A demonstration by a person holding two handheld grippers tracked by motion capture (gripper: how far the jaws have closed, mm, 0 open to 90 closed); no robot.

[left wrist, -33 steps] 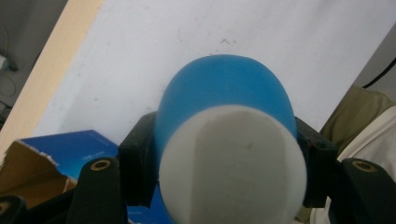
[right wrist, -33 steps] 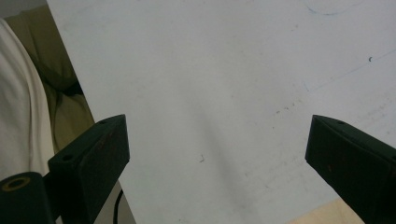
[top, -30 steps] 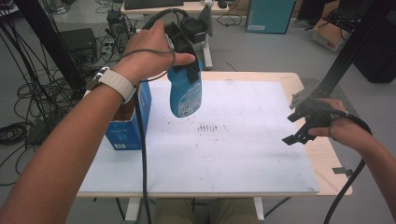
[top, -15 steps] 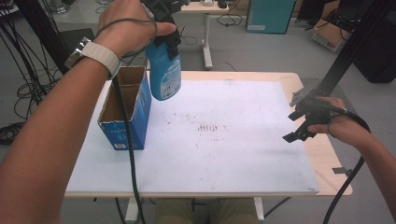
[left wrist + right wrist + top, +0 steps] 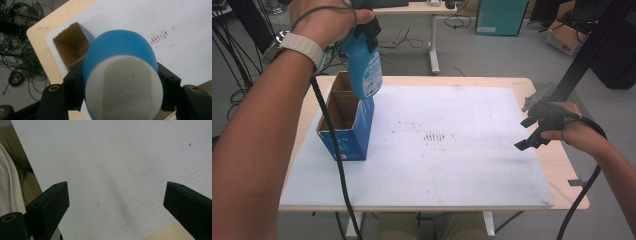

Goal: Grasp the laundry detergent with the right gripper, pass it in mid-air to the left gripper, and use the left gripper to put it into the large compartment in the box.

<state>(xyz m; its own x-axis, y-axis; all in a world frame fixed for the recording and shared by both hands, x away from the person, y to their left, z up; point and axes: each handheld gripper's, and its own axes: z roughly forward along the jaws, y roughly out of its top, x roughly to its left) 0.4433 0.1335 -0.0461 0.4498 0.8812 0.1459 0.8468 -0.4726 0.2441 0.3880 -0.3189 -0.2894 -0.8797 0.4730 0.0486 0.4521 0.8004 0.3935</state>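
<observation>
My left gripper [image 5: 364,35] is shut on a blue bottle [image 5: 365,70] and holds it upright in the air, just above the right rear corner of an open blue cardboard box [image 5: 344,127]. In the left gripper view the bottle's white end [image 5: 123,87] faces the camera between the two jaws, and the box's brown inside [image 5: 71,48] lies beyond it. My right gripper [image 5: 523,134] hovers low over the right edge of the white board [image 5: 462,165]. It is open with nothing between its jaws [image 5: 116,192].
The white board covers most of a light wooden table [image 5: 562,172]. A black slanted post [image 5: 587,55] rises behind the right hand. Cables [image 5: 227,60] lie on the floor at the left. Another desk [image 5: 422,7] and a teal cabinet [image 5: 499,15] stand behind.
My left hand has carried the bottle left and upward, from over the board to above the box. The right hand has stayed put.
</observation>
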